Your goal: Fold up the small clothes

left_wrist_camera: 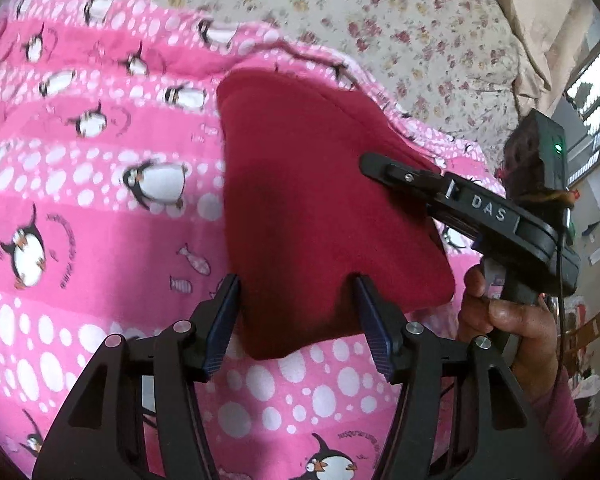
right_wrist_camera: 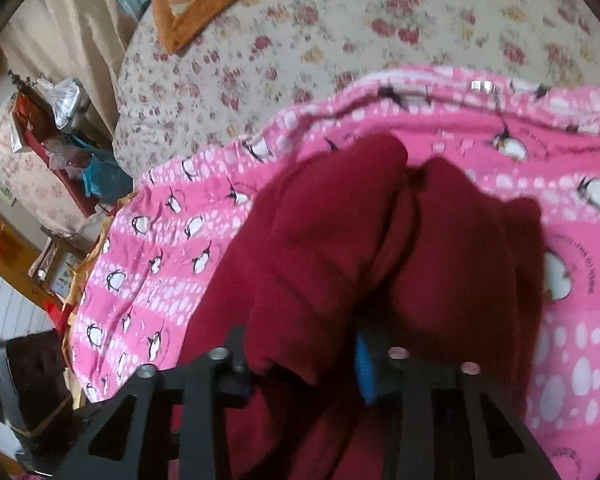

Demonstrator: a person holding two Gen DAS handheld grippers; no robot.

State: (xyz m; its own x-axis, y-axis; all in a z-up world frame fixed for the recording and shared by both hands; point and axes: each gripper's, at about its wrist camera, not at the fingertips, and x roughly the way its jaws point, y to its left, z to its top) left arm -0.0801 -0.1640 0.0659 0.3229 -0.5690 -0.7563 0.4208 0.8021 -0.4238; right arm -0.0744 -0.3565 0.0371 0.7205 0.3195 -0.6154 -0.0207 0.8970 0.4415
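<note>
Fingers of the left gripper [left_wrist_camera: 296, 316] stand parted at the bottom of the left wrist view, their blue pads either side of the near corner of the red garment [left_wrist_camera: 324, 216]; the jaws are wide and squeeze nothing, though the cloth seems to sit between them. Just beyond, the garment lies on the pink penguin blanket [left_wrist_camera: 92, 200], roughly at its middle, already doubled into a thick wedge with a rounded far end near the blanket's far edge. On its right side the right gripper [left_wrist_camera: 374, 164], held in the person's hand [left_wrist_camera: 512, 320], reaches over the cloth. In the right wrist view red fabric bunches up between that gripper's fingers and hides most of them, one blue pad [right_wrist_camera: 365, 368] showing; I judge it to be clamped on a fold of the garment, but the jaws themselves are too covered to be sure.

To do this fold well, the left gripper should close on the near corner, taking all layers, before anything is lifted. Both tools should then travel together and level so the edges meet squarely. Thick fleece-like cloth will spring back, so press along the crease afterwards.

Farther off, past the blanket's far edge, lies the floral bedsheet [left_wrist_camera: 400, 12], with an orange-bordered cushion [right_wrist_camera: 204, 4] at its far side.
</note>
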